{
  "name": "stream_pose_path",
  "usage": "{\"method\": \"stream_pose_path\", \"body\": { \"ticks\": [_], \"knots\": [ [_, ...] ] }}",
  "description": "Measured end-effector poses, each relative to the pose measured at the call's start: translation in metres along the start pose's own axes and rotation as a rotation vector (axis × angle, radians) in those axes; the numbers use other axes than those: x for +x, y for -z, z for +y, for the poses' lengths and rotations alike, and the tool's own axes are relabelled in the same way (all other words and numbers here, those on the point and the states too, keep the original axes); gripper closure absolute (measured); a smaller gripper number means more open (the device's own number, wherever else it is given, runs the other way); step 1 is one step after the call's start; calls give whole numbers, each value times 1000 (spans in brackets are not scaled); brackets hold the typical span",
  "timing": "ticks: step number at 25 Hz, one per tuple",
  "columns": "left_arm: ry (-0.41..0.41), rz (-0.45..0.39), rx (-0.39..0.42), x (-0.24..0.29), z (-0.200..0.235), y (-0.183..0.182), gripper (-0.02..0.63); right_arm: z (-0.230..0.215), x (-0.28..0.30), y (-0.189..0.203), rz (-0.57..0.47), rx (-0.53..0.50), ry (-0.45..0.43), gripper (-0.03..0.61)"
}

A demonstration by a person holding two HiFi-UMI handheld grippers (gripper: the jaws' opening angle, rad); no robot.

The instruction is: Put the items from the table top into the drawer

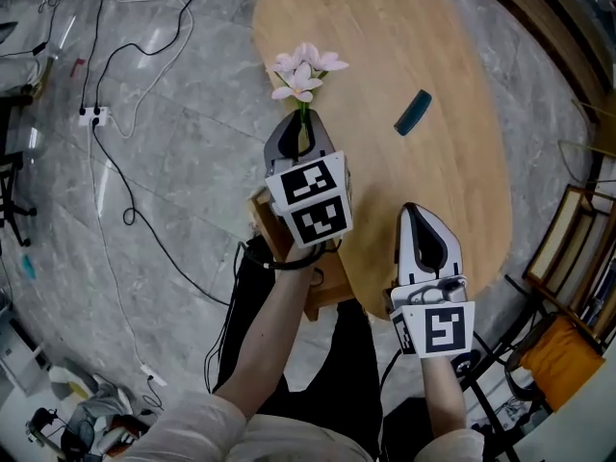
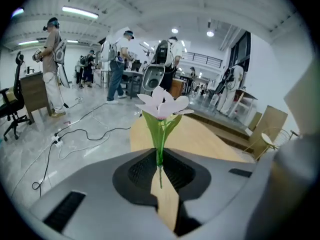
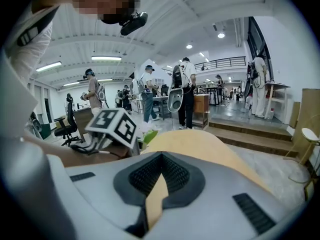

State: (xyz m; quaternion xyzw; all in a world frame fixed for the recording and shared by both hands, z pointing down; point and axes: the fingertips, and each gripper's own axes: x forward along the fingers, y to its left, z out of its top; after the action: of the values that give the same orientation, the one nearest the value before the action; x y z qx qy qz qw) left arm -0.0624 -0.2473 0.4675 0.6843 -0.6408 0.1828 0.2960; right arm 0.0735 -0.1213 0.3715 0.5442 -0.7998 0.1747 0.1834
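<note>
Left claw (image 1: 302,128) clamps the pink flower (image 1: 306,70) by its stem, blossom just above; right claw (image 1: 421,212) closed, empty, over the worktop (image 1: 385,46).

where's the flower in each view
head view: upper centre, flower stem clamped in the left gripper.
left gripper view: dead centre, rising from the jaws.
right gripper view: left of centre, peeking out beside the left gripper's marker cube.
shared landmark: the oval wooden table.
</note>
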Motion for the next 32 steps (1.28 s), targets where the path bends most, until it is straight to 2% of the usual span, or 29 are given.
{"method": "stream_pose_path", "body": {
  "ticks": [3,8,12,16,18,20,22,24,29,32],
  "knots": [
    [5,-74,2,-65,1,-16,565,9,-3,-8,-26,-9,-39,573],
    [-39,-166,-15,-157,-1,-21,565,25,-15,-16,-70,-41,-111,573],
    [-64,-209,-56,-192,1,-25,565,38,-23,-14,-69,-61,-165,573],
    [-87,-216,-56,-199,10,-27,565,43,-30,-8,-53,-73,-190,573],
    [-92,-164,-81,-194,16,-7,565,44,-33,-3,-41,-69,-191,574],
    [-81,-70,-129,-179,20,30,565,42,-35,5,-25,-55,-184,573],
    [-55,57,-227,-160,23,82,565,40,-34,16,-3,-35,-175,574],
    [-63,186,-303,-145,30,139,565,40,-32,28,21,-16,-170,574],
    [-99,445,-347,-122,33,265,565,42,-29,55,73,-11,-174,573],
    [-117,515,-367,-116,35,309,565,44,-33,68,101,-13,-180,572]
  ]
}}
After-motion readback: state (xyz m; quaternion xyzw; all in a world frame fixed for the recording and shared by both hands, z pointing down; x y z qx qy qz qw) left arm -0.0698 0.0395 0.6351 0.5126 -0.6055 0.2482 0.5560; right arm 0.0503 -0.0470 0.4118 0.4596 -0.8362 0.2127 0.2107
